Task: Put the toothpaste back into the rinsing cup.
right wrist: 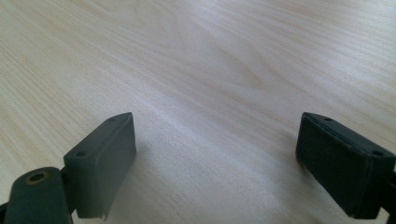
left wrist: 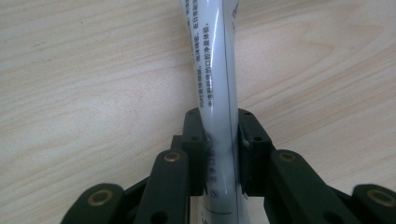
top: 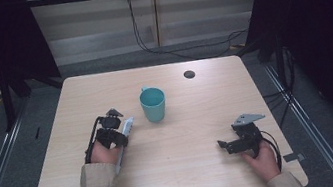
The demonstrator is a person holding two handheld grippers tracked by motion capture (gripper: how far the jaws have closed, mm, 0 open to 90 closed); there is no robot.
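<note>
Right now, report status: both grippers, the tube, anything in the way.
Left gripper shut on white tube. Right gripper open, over bare table. Teal cup just beyond tube.

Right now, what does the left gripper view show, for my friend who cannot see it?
The left gripper has its two black jaws shut on a white plastic tube with small printed text. The tube runs from between the jaws up to the top edge, over a light wooden table.
</note>
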